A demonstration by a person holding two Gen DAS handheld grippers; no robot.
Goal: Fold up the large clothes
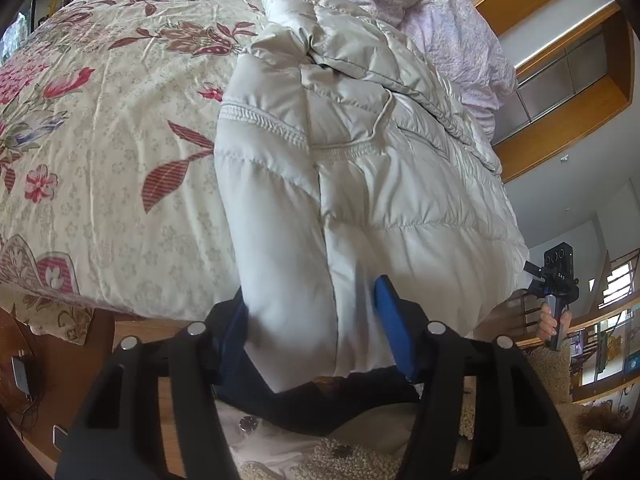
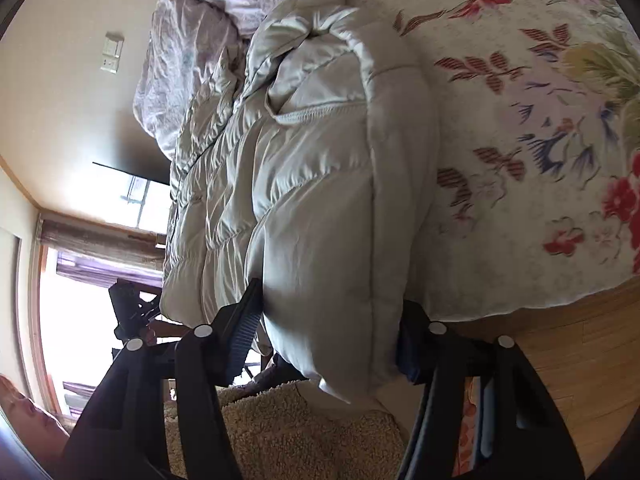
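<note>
The left hand-held gripper (image 1: 316, 320) is grasping the near hem of a puffy cream down coat (image 1: 360, 168). Its two blue pads are sitting on either side of a thick roll of the hem and look to be squeezing it. The right hand-held gripper (image 2: 328, 328) is doing the same at the other hem corner, with padded cloth filling the gap between its blue pads. Both are probably holding the hem because it is the easy edge to lift, so the bottom half can be folded up over the top half.

The coat is lying long-ways on the bed, with its hem hanging a little over the near edge. It is resting on a flowered quilt (image 1: 100, 128). The sides look folded in already, which is making it a narrow, fat strip. A drawstring (image 1: 380, 116) is curling across its middle.

Farther away, the coat's top end is bunching up against a pale purple pillow (image 1: 460, 40).

Some things are hard to see. The left pad of the left gripper is mostly hiding behind the cloth. The hem's very edge is dropping out of sight below the grippers. The person's hand (image 1: 554, 326) is only showing as fingers on a handle. The coat's collar is too crumpled to make out.
</note>
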